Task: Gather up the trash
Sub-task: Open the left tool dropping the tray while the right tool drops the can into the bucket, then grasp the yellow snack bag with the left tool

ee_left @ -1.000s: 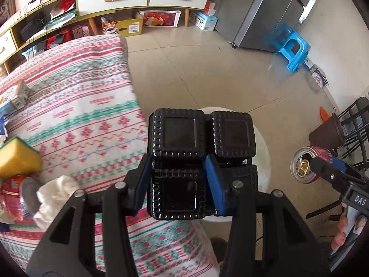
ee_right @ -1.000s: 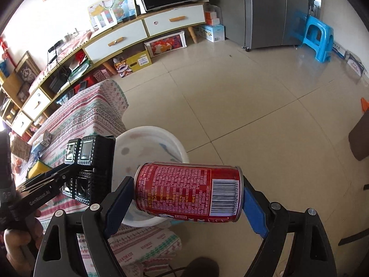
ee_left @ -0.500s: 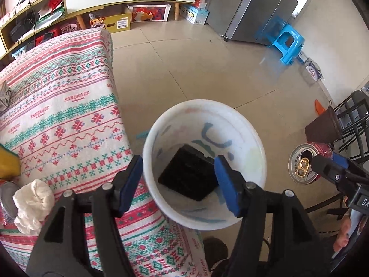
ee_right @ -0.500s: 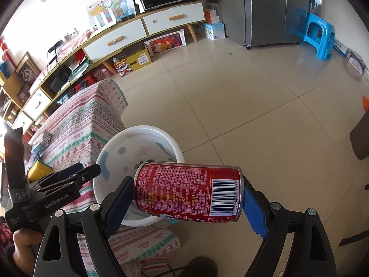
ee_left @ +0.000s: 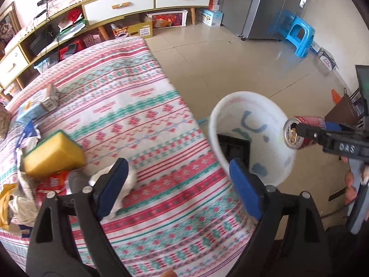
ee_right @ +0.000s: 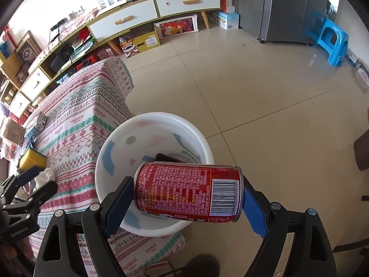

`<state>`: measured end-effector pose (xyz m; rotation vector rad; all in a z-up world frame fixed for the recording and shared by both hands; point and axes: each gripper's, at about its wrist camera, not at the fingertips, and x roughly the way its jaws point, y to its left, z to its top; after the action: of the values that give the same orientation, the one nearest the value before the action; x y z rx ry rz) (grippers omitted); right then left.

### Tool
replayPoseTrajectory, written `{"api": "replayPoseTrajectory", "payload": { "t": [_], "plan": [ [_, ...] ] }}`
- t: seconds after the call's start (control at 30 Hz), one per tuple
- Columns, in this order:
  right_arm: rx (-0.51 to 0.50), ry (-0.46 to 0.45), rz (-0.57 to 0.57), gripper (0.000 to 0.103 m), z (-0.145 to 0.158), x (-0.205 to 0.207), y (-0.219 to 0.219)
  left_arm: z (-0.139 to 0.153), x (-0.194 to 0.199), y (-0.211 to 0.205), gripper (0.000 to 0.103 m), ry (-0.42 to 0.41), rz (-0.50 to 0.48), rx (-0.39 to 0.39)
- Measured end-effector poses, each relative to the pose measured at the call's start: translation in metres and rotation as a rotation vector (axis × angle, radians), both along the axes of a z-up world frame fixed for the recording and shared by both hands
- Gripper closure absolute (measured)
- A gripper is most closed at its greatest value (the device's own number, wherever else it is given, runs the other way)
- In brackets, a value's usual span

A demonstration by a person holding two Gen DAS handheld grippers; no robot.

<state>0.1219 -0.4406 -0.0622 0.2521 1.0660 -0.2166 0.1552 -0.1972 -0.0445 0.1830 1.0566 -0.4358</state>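
Note:
My right gripper (ee_right: 186, 198) is shut on a red drink can (ee_right: 188, 194), held sideways over the near rim of a white bin (ee_right: 115, 138). The can (ee_left: 299, 136) and bin (ee_left: 214, 124) also show in the left wrist view. A black plastic tray (ee_left: 233, 147) lies inside the bin. My left gripper (ee_left: 177, 184) is open and empty above the table's right edge. A crumpled white tissue (ee_left: 124, 182), a yellow sponge (ee_left: 53, 157) and a red can (ee_left: 52, 182) lie on the striped tablecloth (ee_left: 138, 106) at the left.
The bin stands on the floor against the table's right side. Small boxes and wrappers (ee_left: 39, 106) lie at the table's left. A low cabinet (ee_right: 138, 16), a grey fridge (ee_right: 288, 7) and a blue stool (ee_right: 332, 41) stand across the tiled floor.
My left gripper let the black tray drop into the bin, opened, and swung left over the table. My right gripper moved the can closer over the bin.

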Motion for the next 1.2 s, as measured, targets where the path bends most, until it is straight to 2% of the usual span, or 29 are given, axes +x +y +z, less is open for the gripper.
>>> {"api": "replayPoseTrajectory", "payload": {
  "t": [0.47,0.6,0.83,1.2],
  "plan": [
    [-0.062,0.064,0.006,0.014,-0.013,0.023,0.023,0.015,-0.006,0.072,0.011,-0.034,0.036,0.074],
    [-0.079,0.053,0.013,0.010,-0.008,0.024,0.031,0.019,-0.008,0.094,0.010,-0.038,0.058,0.083],
    [-0.075,0.024,0.036,0.009,0.002,0.024,0.048,0.025,-0.004,0.139,0.010,-0.044,0.131,0.070],
    [-0.082,-0.012,0.110,0.009,0.019,0.029,0.093,0.023,0.015,0.219,0.010,0.009,0.303,0.032]
  ]
}}
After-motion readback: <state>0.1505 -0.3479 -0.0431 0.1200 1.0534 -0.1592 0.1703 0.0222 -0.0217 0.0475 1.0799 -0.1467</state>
